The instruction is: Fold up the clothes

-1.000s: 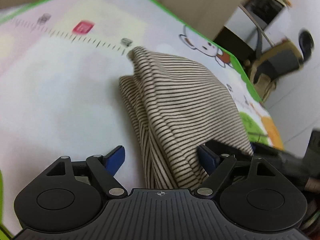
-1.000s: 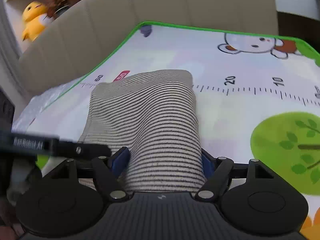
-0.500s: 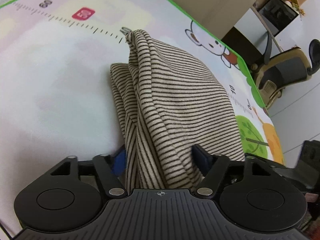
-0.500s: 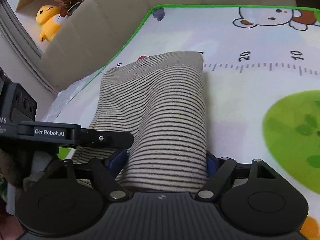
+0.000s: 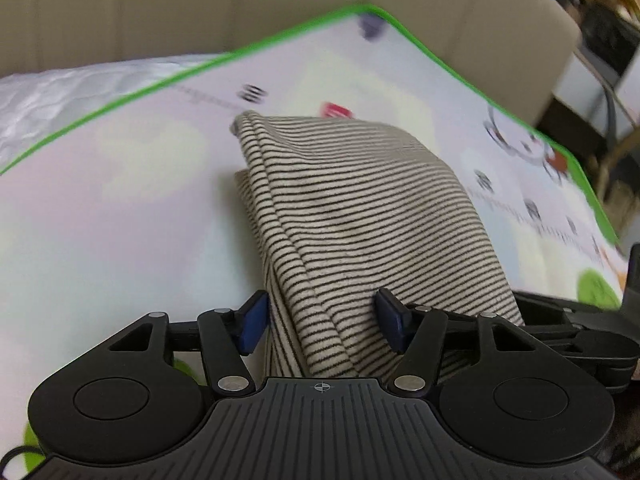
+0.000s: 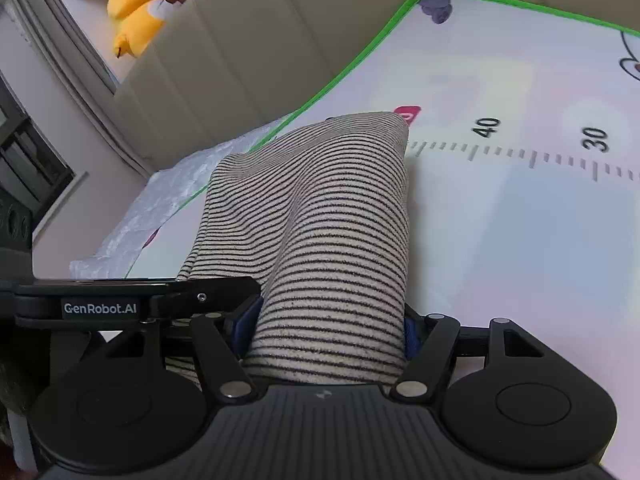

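A beige garment with thin dark stripes (image 5: 360, 208) lies folded lengthwise on a pale play mat with a green border (image 5: 120, 208). Its near end rises off the mat into both grippers. My left gripper (image 5: 322, 316) has its blue pads (image 5: 254, 320) on either side of the left fold; its jaws are closing and the cloth fills the gap. In the right wrist view the same garment (image 6: 320, 200) bulges between the jaws of my right gripper (image 6: 330, 328), which are also closing onto it. The left gripper's body (image 6: 120, 304) sits close beside it.
A beige padded backrest (image 5: 200, 12) runs behind the mat's far edge. Crinkled white plastic sheeting (image 5: 60, 100) lies beyond the left border. A yellow plush toy (image 6: 132, 12) sits on the ledge above. Chairs and furniture (image 5: 600, 92) stand past the mat's right side.
Both grippers have swung toward the mat's far left corner with the garment's near end between them. Both pairs of jaws stand narrower, and the left pads now bracket the fold.
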Tool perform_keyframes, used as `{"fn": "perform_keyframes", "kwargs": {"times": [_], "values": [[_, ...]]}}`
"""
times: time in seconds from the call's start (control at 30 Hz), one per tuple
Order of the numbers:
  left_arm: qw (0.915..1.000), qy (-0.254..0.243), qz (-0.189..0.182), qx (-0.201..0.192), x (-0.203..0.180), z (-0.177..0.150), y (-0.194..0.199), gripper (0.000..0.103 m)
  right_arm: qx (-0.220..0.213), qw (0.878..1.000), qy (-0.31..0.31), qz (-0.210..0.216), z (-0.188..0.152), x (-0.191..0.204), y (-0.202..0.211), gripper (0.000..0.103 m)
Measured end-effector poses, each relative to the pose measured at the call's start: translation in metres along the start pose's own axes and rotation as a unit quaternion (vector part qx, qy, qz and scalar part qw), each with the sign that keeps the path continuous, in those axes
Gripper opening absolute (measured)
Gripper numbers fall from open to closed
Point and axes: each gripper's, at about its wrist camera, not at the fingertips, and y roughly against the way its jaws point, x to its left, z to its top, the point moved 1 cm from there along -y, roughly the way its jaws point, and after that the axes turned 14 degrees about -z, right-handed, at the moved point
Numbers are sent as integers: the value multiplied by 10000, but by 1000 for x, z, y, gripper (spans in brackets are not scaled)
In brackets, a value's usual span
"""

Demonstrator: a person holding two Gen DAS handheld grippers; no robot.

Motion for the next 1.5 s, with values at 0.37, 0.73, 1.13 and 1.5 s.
{"fn": "perform_keyframes", "kwargs": {"times": [0.37,0.73,1.13,1.5], "values": [[9996,3,-151,-230,18,0,11,63,-432,9979,110,-479,23,2,26,77],[9978,467,-254,-392,27,-13,26,56,-313,9988,-126,-357,63,19,-9,61],[9953,647,-350,-627,48,-3,22,60,-300,9881,865,-1237,59,28,-14,67],[9965,87,-129,-825,38,-9,16,61,-223,9865,414,-1566,1,20,8,91]]}}
